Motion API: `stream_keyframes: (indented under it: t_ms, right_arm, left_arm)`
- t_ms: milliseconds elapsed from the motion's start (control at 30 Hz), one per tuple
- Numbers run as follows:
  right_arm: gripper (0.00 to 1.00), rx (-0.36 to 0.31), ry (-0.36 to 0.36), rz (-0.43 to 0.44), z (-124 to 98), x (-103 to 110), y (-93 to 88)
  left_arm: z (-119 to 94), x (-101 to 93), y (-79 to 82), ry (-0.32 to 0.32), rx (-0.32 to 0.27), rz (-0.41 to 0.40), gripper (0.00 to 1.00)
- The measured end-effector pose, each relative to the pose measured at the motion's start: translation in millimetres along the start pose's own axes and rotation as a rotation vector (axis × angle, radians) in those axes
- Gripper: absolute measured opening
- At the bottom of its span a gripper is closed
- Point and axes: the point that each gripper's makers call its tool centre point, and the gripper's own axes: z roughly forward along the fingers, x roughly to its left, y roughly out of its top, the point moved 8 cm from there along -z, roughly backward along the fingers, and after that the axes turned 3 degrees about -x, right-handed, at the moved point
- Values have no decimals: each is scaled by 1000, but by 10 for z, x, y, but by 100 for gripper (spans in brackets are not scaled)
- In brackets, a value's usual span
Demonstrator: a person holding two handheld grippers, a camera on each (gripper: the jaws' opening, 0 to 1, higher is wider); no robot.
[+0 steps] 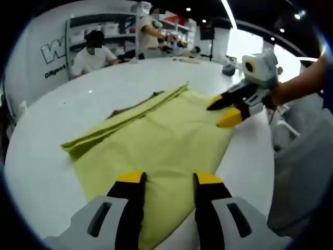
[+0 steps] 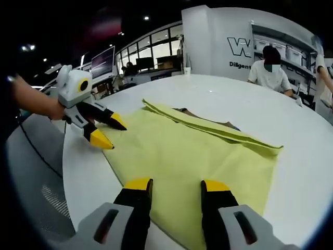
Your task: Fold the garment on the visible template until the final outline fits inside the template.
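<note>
We see the yellow garment (image 1: 156, 140) spread flat on the white table (image 1: 67, 109), one edge folded over. The left gripper (image 1: 169, 179) and right gripper (image 2: 177, 183) hover low over opposite edges, jaws parted, holding nothing.

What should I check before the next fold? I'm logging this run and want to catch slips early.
1. Left gripper open: ok, its jaws stand apart over the garment's near edge.
2. Right gripper open: ok, jaws apart over the opposite edge, holding nothing.
3. Garment fully on the table: ok, all of it that shows lies on the white top.
4. Garment flat: not ok, a folded strip runs raised along one long side.
5. Template in sight: cannot tell, a dark patch peeks from under the strip; its outline is hidden.
6. Outline fits the template: cannot tell.
</note>
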Motion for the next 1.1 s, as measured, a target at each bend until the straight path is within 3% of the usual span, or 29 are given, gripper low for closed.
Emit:
stream_keyframes:
  t_ms: [67,133,167,233,300,400,567,667,733,833,1000,1100]
  right_arm:
    - [36,15,13,18,-17,-10,28]
    - [38,-2,23,9,-22,-31,84]
    - [37,-42,15,2,-26,-67,161]
    - [35,-86,-7,48,-6,-196,303]
    - [38,-88,-23,82,40,-314,389]
    - [42,-77,-33,149,104,-450,431]
    - [46,-34,-51,245,213,-750,378]
    - [44,-36,-46,253,266,-919,351]
    - [44,-31,-36,252,298,-919,350]
    - [45,-30,-20,244,377,-1029,394]
    - [47,-57,-31,195,462,-1148,550]
    - [49,-119,-116,234,460,-1408,653]
  left_arm:
    - [-48,33,35,-12,29,-4,38]
    - [-75,83,98,-14,15,-8,46]
    - [-89,131,171,-8,11,-12,47]
    - [-70,274,242,12,-10,-21,46]
    - [-42,376,356,41,-42,-72,46]
    - [79,545,403,48,-25,-169,48]
    - [195,646,405,26,6,-241,50]
    - [243,687,417,11,35,-241,50]
    - [271,713,423,-3,51,-233,49]
    - [309,815,484,-6,46,-227,47]
    - [323,1012,574,43,16,-236,54]
    - [268,1164,638,117,-43,-238,56]
